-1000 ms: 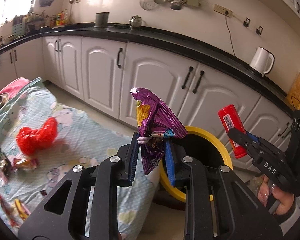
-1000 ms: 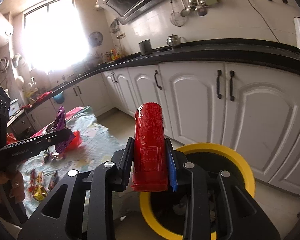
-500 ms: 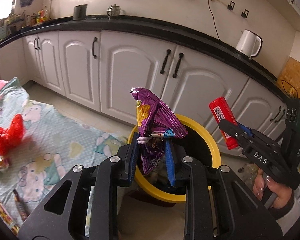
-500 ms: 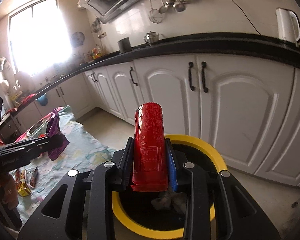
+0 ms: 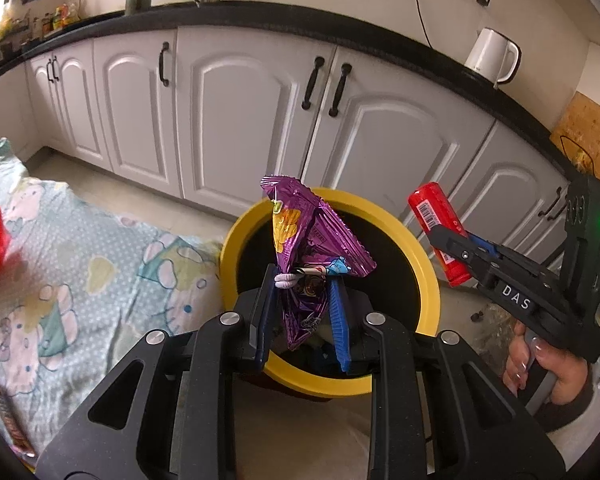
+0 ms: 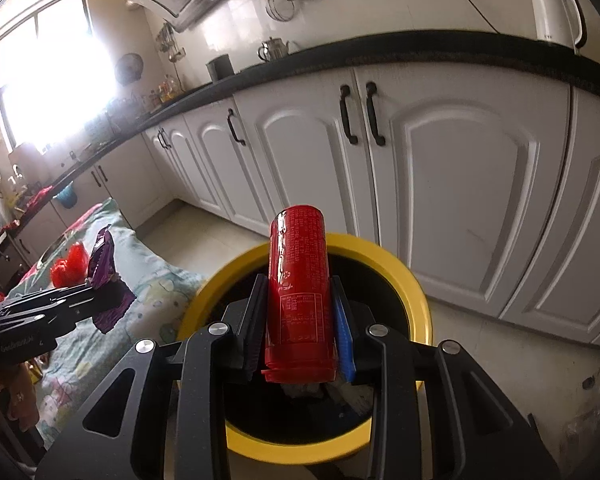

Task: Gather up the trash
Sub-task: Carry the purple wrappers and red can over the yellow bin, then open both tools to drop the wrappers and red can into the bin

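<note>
My left gripper (image 5: 302, 280) is shut on a crumpled purple snack bag (image 5: 308, 240) and holds it over the near rim of a yellow-rimmed black trash bin (image 5: 428, 280). My right gripper (image 6: 298, 292) is shut on a red cylindrical tube (image 6: 300, 280), held upright above the same bin (image 6: 412, 292). In the left wrist view the right gripper (image 5: 456, 240) with the red tube (image 5: 436, 232) hangs at the bin's right side. In the right wrist view the left gripper (image 6: 96, 288) with the purple bag (image 6: 106, 272) is at the bin's left. Some trash lies inside the bin.
A table with a patterned light-blue cloth (image 5: 80, 264) stands left of the bin, with a red plastic bag (image 6: 70, 264) and small wrappers (image 5: 10, 428) on it. White kitchen cabinets (image 5: 240, 120) under a black counter run behind the bin. A white kettle (image 5: 490, 56) stands on the counter.
Both grippers have moved toward the bin with their loads. The bin is now larger and more central in both views, and the table has slid to the left.
</note>
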Available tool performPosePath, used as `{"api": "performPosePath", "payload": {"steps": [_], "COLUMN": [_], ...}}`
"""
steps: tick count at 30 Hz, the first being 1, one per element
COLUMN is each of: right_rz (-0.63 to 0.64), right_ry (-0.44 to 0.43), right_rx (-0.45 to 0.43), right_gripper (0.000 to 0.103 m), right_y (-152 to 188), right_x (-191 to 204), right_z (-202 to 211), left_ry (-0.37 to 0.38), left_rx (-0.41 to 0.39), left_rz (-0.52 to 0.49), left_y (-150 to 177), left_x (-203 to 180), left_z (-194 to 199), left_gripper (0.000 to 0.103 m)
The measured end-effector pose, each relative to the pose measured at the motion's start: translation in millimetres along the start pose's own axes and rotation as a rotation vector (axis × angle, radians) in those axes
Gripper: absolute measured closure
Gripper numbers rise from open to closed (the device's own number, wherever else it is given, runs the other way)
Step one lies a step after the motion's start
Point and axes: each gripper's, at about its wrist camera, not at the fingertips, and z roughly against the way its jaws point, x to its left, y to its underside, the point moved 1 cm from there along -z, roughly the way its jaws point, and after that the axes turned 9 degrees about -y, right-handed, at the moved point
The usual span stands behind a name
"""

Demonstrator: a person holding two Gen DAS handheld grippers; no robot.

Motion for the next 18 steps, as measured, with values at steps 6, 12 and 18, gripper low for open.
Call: {"api": "performPosePath", "payload": {"steps": [6, 12, 18], "right_rz": [-0.025, -0.045, -0.062], "right_ry": [-0.008, -0.013, -0.023], "right_rx": [0.035, 0.053, 0.069], "right_gripper": [0.074, 0.074, 0.073], "right_y": [6.6, 10.0, 11.7], "right_x": [-8.0, -12.3, -16.3], "right_z": [-7.2, -10.2, -14.3], "left_ry": [0.008, 0.018, 0.021], "left_rx": [0.038, 0.071, 0.104], "left_rz": [-0.011, -0.028, -0.039], "left_y": [4.2, 7.2, 10.7], "left_x": [-5.8, -12.0, -15.1], "left_z": [-15.5, -29.0, -41.9], "left_gripper": [0.085, 0.084, 0.083]}}
